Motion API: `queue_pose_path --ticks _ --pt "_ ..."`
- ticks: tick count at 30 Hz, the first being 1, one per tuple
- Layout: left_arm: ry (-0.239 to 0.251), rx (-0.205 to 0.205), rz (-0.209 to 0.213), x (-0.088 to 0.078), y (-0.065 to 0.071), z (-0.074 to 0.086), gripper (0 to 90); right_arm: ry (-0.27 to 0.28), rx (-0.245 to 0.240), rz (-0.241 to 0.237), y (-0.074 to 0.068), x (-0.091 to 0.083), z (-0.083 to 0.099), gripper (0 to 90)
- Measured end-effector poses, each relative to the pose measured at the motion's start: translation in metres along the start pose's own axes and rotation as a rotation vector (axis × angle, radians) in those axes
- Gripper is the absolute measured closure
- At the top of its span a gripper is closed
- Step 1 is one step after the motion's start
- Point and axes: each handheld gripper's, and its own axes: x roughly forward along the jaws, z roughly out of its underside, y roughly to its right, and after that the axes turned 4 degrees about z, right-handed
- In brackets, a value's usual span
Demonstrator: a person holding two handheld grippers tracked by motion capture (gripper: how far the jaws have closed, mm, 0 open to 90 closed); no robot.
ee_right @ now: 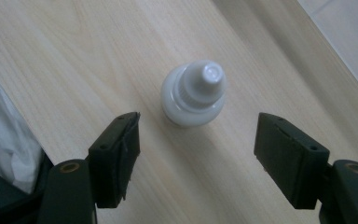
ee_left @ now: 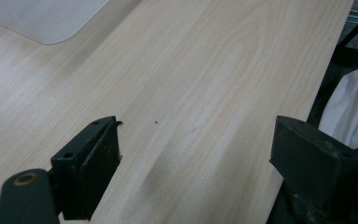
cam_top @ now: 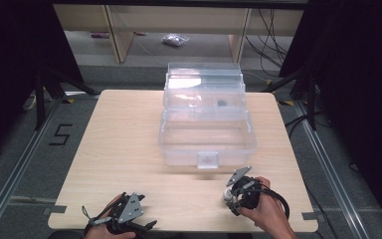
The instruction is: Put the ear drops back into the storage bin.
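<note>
A small white bottle (ee_right: 193,95) with a screw cap stands upright on the wooden table (cam_top: 124,149), near the front right edge (cam_top: 226,196). My right gripper (ee_right: 198,135) is open, its jaws standing on either side of the bottle and a little short of it, with no pad touching it. In the high view the right gripper (cam_top: 232,194) is held low by a hand at the front right. My left gripper (ee_left: 196,149) is open over bare wood with nothing between its jaws; in the high view the left gripper (cam_top: 146,226) rests at the front left edge.
A clear plastic box (cam_top: 206,142) with its lid raised and an upper tray folded back sits at the middle back of the table; a small dark item (cam_top: 222,103) lies in the tray. White cloth (ee_left: 354,107) shows past the table edge.
</note>
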Motion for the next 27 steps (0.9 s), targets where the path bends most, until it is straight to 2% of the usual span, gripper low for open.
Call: queue_pose_path --ticks 1,3,6,7,10,12,16,17,20,21,26,27 --pt "-0.002 0.015 -0.005 -0.001 -0.001 0.000 15.1 0.002 -0.010 0.003 0.001 0.000 -0.001 32.7" --pt "0.004 0.003 -0.002 -0.001 -0.001 0.000 15.1 -0.004 -0.017 0.001 0.002 0.002 -0.004 33.3" --pt "0.008 0.006 -0.004 0.000 -0.001 0.000 15.1 -0.022 -0.032 -0.014 0.002 0.004 -0.009 35.4" --pt "0.003 -0.010 -0.001 0.000 0.000 0.000 15.1 -0.028 -0.037 -0.018 0.002 0.004 -0.010 36.0" --pt "0.000 -0.008 -0.002 0.000 0.000 0.000 15.1 -0.044 -0.063 -0.018 0.000 0.007 -0.016 36.9" --pt "-0.001 0.013 -0.004 -0.001 -0.002 0.001 15.1 -0.046 -0.073 -0.017 0.000 0.008 -0.019 37.5" --pt "0.012 0.006 -0.002 -0.001 -0.001 0.000 15.1 -0.069 -0.094 -0.033 0.000 0.009 -0.025 40.6" --pt "0.005 0.011 -0.002 -0.001 -0.001 0.000 15.1 -0.074 -0.090 -0.033 -0.001 0.010 -0.025 41.3" --pt "-0.001 0.012 -0.003 -0.001 -0.001 0.000 15.1 -0.078 -0.120 -0.043 0.000 0.012 -0.027 43.8" --pt "0.013 0.002 -0.002 -0.001 -0.001 0.000 15.1 -0.094 -0.116 -0.041 0.000 0.013 -0.028 45.5" --pt "0.008 0.004 0.005 0.000 0.000 0.000 15.1 -0.109 -0.125 -0.048 0.000 0.016 -0.029 48.6" --pt "-0.005 0.024 -0.012 -0.001 -0.001 -0.001 15.1 -0.112 -0.118 -0.044 0.000 0.016 -0.029 48.8"
